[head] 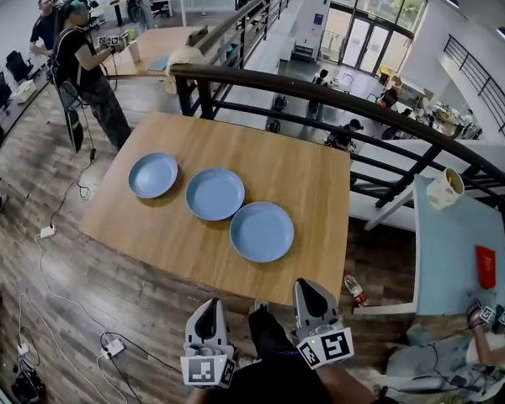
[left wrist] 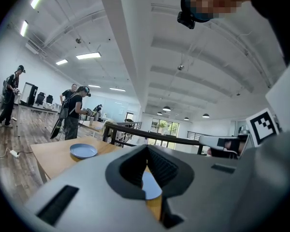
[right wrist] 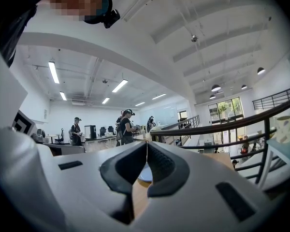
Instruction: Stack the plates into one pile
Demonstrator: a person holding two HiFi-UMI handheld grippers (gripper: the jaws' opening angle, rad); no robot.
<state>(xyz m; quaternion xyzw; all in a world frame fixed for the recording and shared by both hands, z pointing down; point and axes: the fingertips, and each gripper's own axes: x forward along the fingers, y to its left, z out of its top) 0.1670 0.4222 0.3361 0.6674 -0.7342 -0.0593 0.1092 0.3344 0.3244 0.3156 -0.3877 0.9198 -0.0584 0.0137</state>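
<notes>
Three blue plates, none stacked yet. The wooden table (head: 320, 175) is sitting alongside a black railing (head: 320, 87), which is running past the table's far edge. A light blue side table (head: 454, 251) is standing off the wooden table's right end, and a cup (head: 444, 188) is sitting on its far corner. Someone in black (head: 84, 66) is standing well off the wooden table's far-left corner.

The plates are lying flat on bare wood in a diagonal row across the table top, none overlapping. The left plate (head: 153, 175) is lying toward the table's far-left corner. The middle plate (head: 215, 194) is lying just beside it, near the table's centre. The right plate (head: 262, 231) is lying nearest the table's near edge.

The operator is holding both grippers off the table, short of its near edge, pointing level toward it. On the left gripper (head: 209, 310) the jaws are pressing together with nothing between them. On the right gripper (head: 311, 291) the jaws are likewise sitting together, gripping nothing. Neither is touching a plate.
</notes>
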